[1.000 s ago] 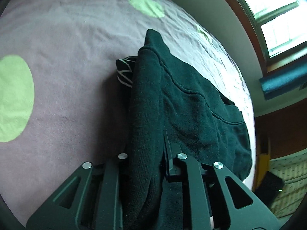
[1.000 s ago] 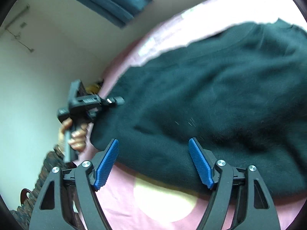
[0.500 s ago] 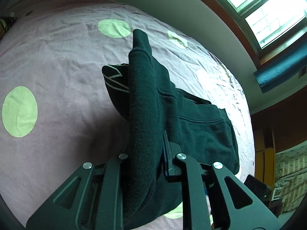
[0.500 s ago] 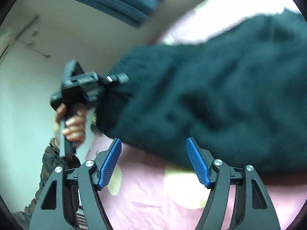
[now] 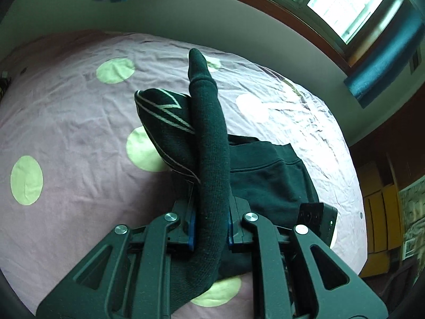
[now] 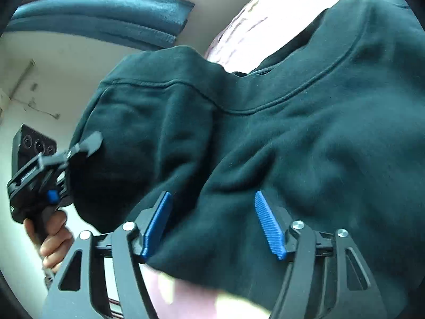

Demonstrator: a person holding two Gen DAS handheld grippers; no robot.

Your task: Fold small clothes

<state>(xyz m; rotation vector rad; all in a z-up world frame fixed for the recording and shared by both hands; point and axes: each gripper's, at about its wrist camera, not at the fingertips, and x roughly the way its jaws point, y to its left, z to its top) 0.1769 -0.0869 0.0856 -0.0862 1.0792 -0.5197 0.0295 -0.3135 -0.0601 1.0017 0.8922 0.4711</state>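
A dark green sweatshirt point(image 5: 263, 180) lies on the pink bed sheet point(image 5: 66, 122) with pale green dots. My left gripper point(image 5: 211, 228) is shut on a thick fold of the sweatshirt and holds it raised above the bed; a striped lining point(image 5: 164, 114) shows beside the lifted fold. In the right wrist view the sweatshirt point(image 6: 305, 133) fills the frame. My right gripper point(image 6: 212, 223) is open, its blue pads point(image 6: 268, 226) standing either side of the garment's near edge. The left gripper point(image 6: 79, 148) shows there, clamped on the lifted corner.
A wall and a window with teal curtains point(image 5: 382, 61) stand beyond the bed. Yellow furniture point(image 5: 382, 207) is at the right edge. A person's hand point(image 6: 53, 234) holds the left gripper's handle.
My left gripper has lifted the held fold higher off the bed. My right gripper has moved in, so the sweatshirt's near edge now lies between its open fingers.
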